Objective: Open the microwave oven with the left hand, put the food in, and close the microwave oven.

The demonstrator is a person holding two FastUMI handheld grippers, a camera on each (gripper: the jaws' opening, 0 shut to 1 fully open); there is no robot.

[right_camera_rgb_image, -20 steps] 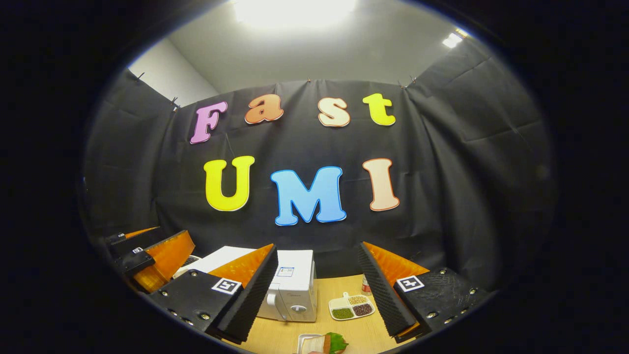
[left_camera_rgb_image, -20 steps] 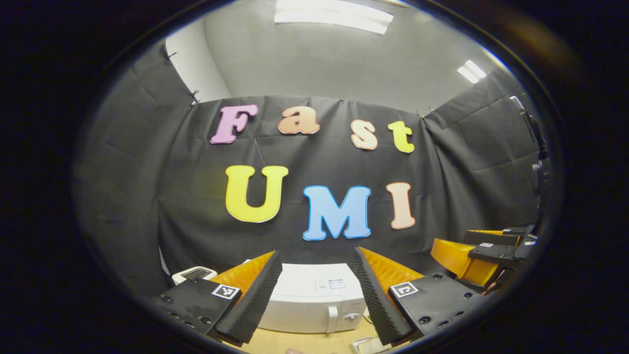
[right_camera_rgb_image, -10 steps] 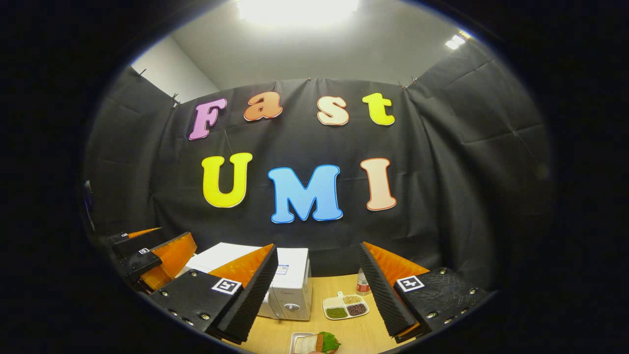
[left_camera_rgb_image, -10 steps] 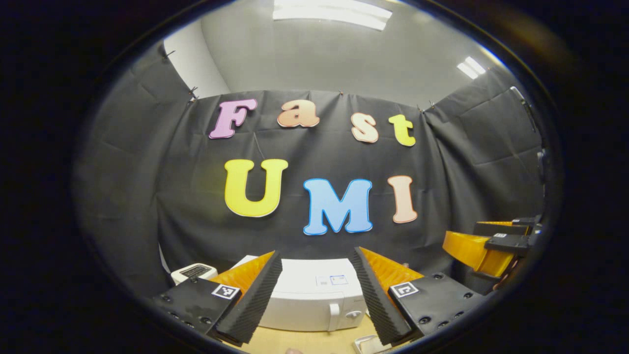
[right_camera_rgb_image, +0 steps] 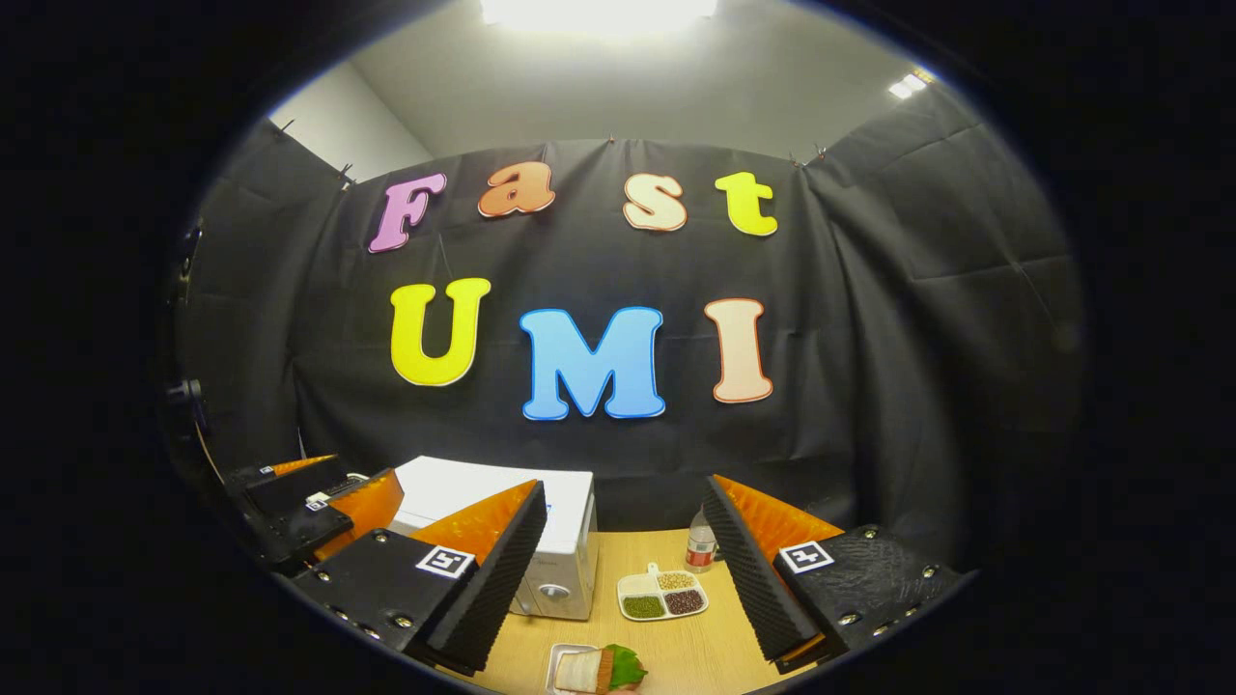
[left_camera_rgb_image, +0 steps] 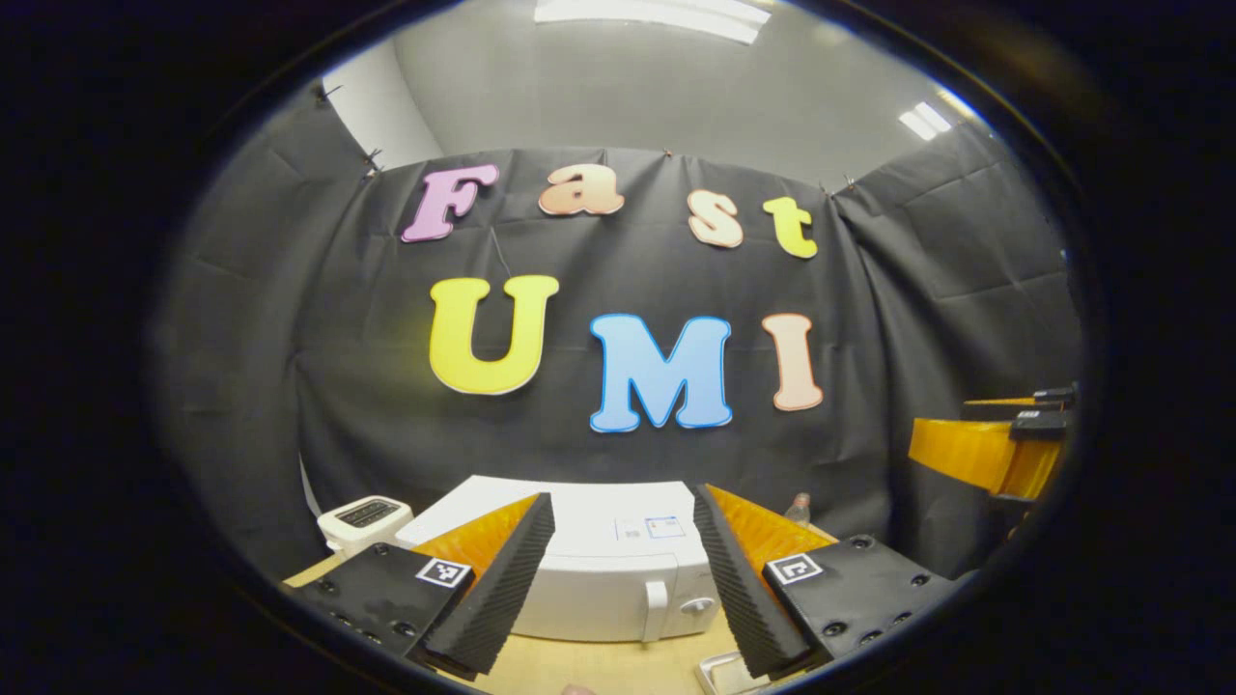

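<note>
A white microwave oven (left_camera_rgb_image: 599,579) stands on the wooden table, door closed, handle (left_camera_rgb_image: 656,610) at its right side. My left gripper (left_camera_rgb_image: 623,579) hangs open in front of and above it, nothing between its fingers. In the right gripper view the microwave oven (right_camera_rgb_image: 560,541) stands left of centre. A sandwich with a green leaf (right_camera_rgb_image: 603,668) lies on a small tray at the near table edge. My right gripper (right_camera_rgb_image: 623,574) is open and empty above the table. The right gripper (left_camera_rgb_image: 985,449) appears far right in the left gripper view; the left gripper (right_camera_rgb_image: 309,512) appears at the left in the right gripper view.
A white toaster (left_camera_rgb_image: 365,519) sits left of the microwave. A divided dish of beans and grains (right_camera_rgb_image: 661,597) and a small bottle (right_camera_rgb_image: 699,550) stand to its right on the wooden table (right_camera_rgb_image: 715,647). Black cloth walls close the booth behind.
Both views have tilted downward, so the microwave, toaster and table show more fully. The other gripper has slid toward the edge in each view. Both grippers stay open.
</note>
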